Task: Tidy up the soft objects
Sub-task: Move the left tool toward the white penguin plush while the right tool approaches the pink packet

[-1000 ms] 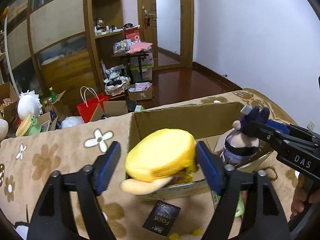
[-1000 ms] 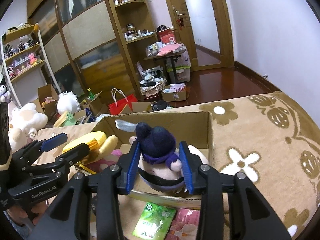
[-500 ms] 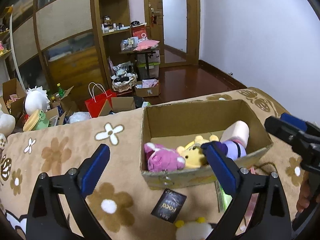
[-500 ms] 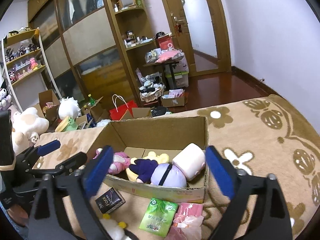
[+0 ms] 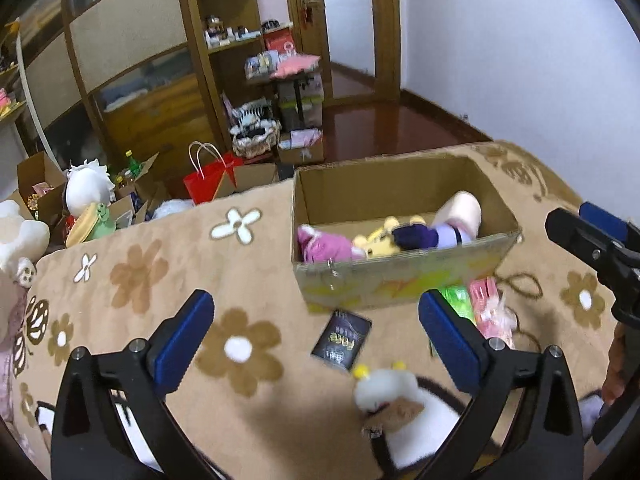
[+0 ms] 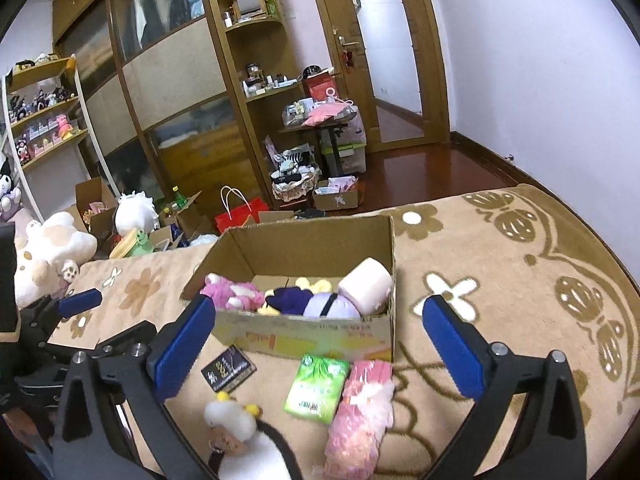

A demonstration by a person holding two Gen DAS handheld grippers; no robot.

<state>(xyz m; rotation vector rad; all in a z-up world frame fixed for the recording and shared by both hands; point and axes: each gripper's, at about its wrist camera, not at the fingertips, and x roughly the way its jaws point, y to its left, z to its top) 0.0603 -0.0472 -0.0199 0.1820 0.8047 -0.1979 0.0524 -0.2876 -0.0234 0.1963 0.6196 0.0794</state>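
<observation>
Both grippers are released and hold nothing: the left gripper has just been opening, with only the blanket showing between its fingers, and the right gripper has just spread wide, equally bare. The soft toys already lie in the cardboard box on the flowered blanket — a pink plush at the left end, a yellow plush in the middle, and a purple doll with a pale pink head toward the right end.

One white plush with yellow tufts lies outside the box, close under the grippers, between the left gripper's fingers in the left wrist view. In my judgement it is the next candidate. The risk lies in the clutter around it: a black packet, a green packet and a pink crinkly packet sit just beside it, so a wide closing could pinch a packet along with the toy. Both grippers are near each other too — converging on the same toy could make them knock together.

Gold lettering shows on the black packet, too blurred to read. The green packet carries a round emblem, its text illegible.
</observation>
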